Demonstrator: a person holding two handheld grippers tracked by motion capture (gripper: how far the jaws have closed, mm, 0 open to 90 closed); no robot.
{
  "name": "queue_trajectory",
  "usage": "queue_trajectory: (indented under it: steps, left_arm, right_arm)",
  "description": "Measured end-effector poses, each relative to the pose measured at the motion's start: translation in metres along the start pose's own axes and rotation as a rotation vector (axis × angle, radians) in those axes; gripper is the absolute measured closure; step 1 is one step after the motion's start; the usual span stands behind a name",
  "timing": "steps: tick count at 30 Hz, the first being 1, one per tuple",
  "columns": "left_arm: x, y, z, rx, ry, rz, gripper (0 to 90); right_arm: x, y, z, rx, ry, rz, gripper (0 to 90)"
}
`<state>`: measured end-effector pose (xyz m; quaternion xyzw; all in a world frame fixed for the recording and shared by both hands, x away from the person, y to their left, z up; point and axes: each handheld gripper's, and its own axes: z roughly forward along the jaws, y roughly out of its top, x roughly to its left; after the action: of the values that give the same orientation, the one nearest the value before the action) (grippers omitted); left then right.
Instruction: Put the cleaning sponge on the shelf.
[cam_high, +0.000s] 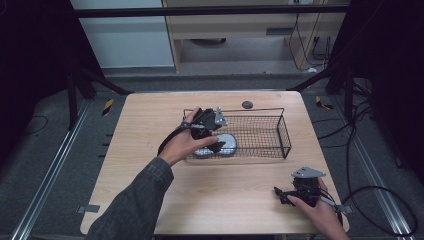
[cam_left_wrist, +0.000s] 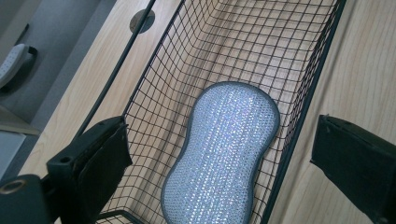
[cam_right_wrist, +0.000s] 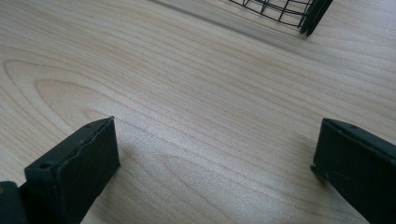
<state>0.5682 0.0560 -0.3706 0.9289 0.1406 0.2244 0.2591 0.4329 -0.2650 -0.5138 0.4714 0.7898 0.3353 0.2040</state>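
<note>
One silver scrub pad (cam_left_wrist: 224, 154) lies in the wire basket (cam_left_wrist: 299, 116), unlabelled

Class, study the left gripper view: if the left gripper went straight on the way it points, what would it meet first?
Most likely the silvery scrubbing pad lying flat on the floor of the wire basket. The open left gripper is aimed at it, nothing between; depth is uncertain, so its right finger might catch the near rim first.

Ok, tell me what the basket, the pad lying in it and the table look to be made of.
Basket: thin metal wire, black coated, judging by its fine open grid. Pad: probably a scouring sponge wrapped in silvery woven mesh that glitters, with a darker grey edge; its core is hidden. Table: pale wood or wood-look laminate, matte, with visible grain lines; which of the two I cannot tell.
</note>
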Motion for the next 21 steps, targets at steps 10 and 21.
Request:
queue_trajectory:
  steps: [10, 21]
  left_arm:
    - [-0.013, 0.0, -0.004, -0.054, 0.022, -0.012, 4.1]
    - [-0.026, -0.008, -0.02, -0.145, 0.016, -0.045, 4.2]
  right_arm:
    - [0.0, 0.0, 0.0, 0.0, -0.001, -0.001, 0.3]
    - [0.0, 0.0, 0.0, 0.0, -0.001, -0.002, 0.3]
